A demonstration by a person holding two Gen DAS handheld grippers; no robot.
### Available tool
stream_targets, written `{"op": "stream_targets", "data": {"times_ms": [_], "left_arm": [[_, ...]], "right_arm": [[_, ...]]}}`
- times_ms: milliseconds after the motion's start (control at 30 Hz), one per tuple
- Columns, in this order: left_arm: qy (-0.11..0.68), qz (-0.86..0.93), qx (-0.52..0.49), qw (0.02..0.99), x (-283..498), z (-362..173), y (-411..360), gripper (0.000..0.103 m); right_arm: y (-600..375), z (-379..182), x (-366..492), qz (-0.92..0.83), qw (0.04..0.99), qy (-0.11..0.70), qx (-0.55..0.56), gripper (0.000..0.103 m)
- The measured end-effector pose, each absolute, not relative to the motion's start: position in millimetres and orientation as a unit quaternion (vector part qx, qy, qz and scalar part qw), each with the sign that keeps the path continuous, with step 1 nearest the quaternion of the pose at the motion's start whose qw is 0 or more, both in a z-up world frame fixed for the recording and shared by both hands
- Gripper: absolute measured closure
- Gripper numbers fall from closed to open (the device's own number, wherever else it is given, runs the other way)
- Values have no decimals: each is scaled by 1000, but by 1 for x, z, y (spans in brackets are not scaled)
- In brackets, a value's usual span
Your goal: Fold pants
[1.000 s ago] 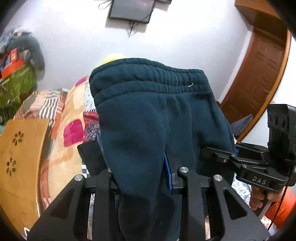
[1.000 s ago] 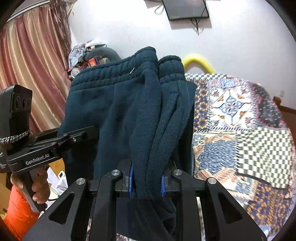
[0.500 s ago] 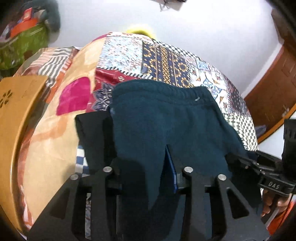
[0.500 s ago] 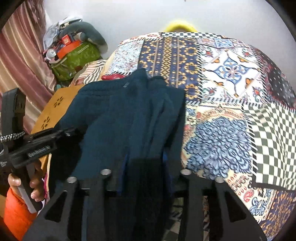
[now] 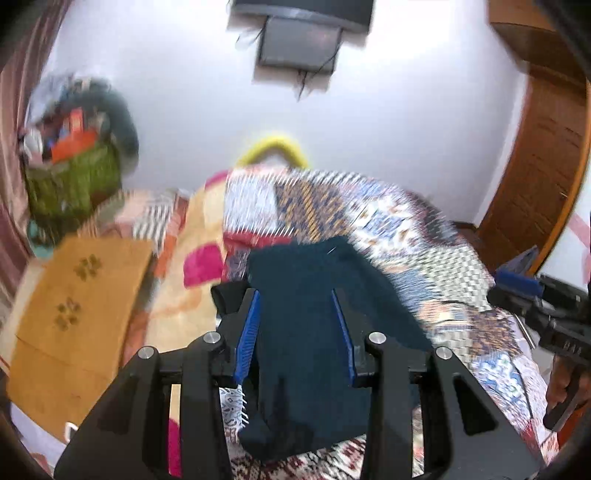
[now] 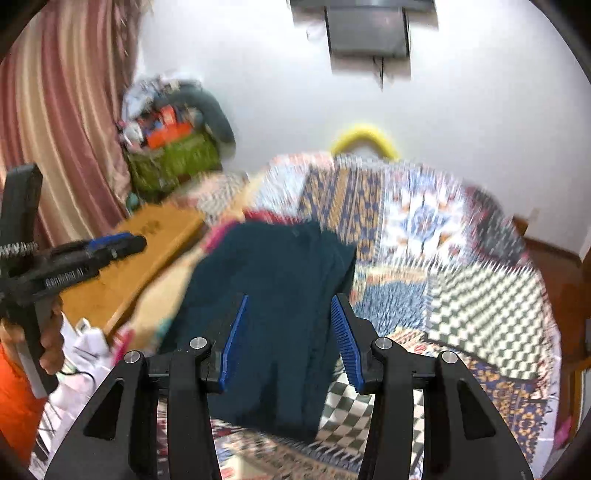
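Dark teal fleece pants (image 5: 314,314) lie folded on the bed, spread over a patchwork quilt (image 5: 424,236) of checks, florals and blue-and-gold panels. From the left wrist view the garment runs from near the gripper up toward the middle of the quilt, with its near edge bunched into a thick lump (image 5: 266,432) at the bottom. From the right wrist view the same pants (image 6: 273,295) show layered folds along their right-hand side.

Both tools are spread wide with nothing between their fingers. The left gripper (image 5: 297,332) has its blue pads (image 5: 247,332) parted on either side of the cloth, above it and not clamped on it. The right gripper (image 6: 288,339) stands the same way, its blue pads (image 6: 343,343) apart and bare, the pants seen through the gap.

Each tool shows in the other's view: the right one (image 5: 546,314) at the far right edge of the left view, with a hand on its grip, and the left one (image 6: 66,266) at the left of the right view, held by a hand (image 6: 48,343) beside an orange sleeve (image 6: 14,402).

Beside the bed a pale wooden board (image 5: 74,295) with flower cut-outs sits left of the quilt. Behind it a green basket (image 6: 173,162) piled with clutter stands against the white wall, near a striped pink curtain (image 6: 66,110). A yellow curved thing (image 5: 273,147) peeks over the far end of the bed, a dark screen (image 6: 369,33) hangs on the wall, and a brown wooden door (image 5: 543,155) stands at right. Both views are blurred.
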State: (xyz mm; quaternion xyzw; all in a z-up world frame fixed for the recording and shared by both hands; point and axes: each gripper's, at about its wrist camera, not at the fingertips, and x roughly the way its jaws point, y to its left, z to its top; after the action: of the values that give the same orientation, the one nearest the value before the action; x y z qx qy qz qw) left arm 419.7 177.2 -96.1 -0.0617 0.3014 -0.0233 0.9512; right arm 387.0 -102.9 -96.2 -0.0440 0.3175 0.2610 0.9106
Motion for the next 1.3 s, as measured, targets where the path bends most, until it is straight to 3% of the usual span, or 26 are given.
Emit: {"op": "stream_targets", "data": {"times_ms": [400,633,733,900,1000,1100,1300], "left_arm": [[151,-23,-29,988,242,25,120,65],[101,8,-13,995,163,46,101,43],[93,13,-8,996,143,47,95,29],[97,10,-18,995,119,43,93,16],[94,14,-20,995,111,42,91,5],[91,15,-26,995,109,40,92,2],[90,16,-36,995,104,37,89,0]], "right_arm": [[-133,23,225,286,947,145,-21,61],[-148,43,158,305,947,99,-11,61],[-151,39,142,300,949,98,-10,50],[-152,31,119,276,956,94,-21,19],[-154,28,116,270,958,95,-13,9],[-156,27,114,261,961,95,-5,1],[-161,24,107,250,963,96,8,1]]}}
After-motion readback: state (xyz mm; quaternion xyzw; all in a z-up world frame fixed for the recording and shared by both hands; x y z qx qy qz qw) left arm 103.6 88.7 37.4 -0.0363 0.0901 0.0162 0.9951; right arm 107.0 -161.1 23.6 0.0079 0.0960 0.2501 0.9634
